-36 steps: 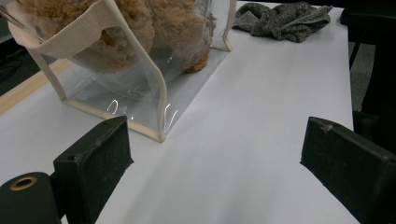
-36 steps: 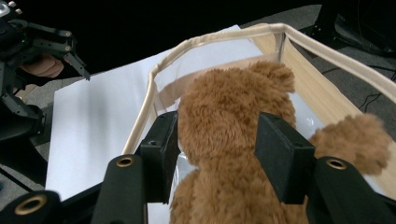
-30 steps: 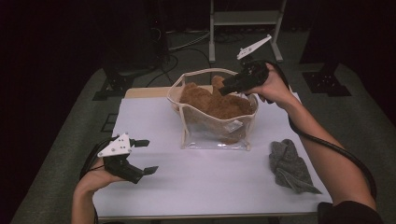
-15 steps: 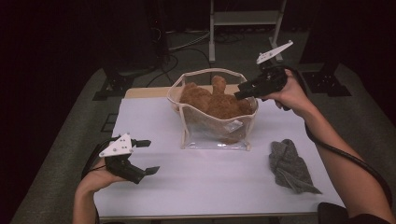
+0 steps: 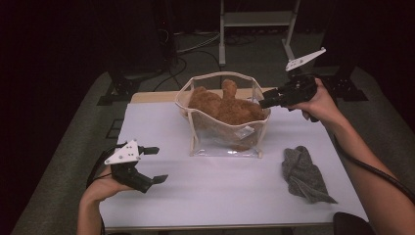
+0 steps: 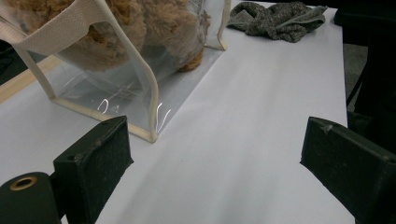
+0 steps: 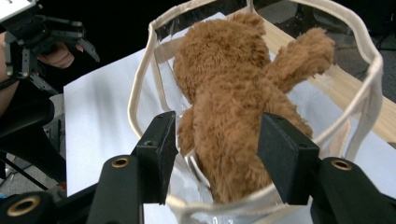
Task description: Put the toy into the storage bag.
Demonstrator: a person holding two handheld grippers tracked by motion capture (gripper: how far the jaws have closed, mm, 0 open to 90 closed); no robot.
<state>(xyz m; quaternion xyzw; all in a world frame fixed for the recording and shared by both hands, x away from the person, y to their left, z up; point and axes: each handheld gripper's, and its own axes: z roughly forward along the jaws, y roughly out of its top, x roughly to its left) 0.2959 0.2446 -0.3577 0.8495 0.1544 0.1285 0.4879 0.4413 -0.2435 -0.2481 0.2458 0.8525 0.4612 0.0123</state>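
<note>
Here the right gripper (image 5: pixel 268 103) is held just off the right rim of the clear bag (image 5: pixel 222 139), jaws partly apart and gripping nothing. The brown plush bear (image 5: pixel 222 107) lies inside the bag, toward the table's (image 5: pixel 235 196) far edge. The left gripper (image 5: pixel 154 164) is kept wide open, empty, near the front left corner.

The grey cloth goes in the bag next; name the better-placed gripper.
Right, probably. The right gripper is open beside the bag, on the grey cloth's side; the left gripper sits across the table.

1 bag (image 5: pixel 222 137), 1 teddy bear (image 5: pixel 222 105), 1 cloth (image 5: pixel 303 174)
</note>
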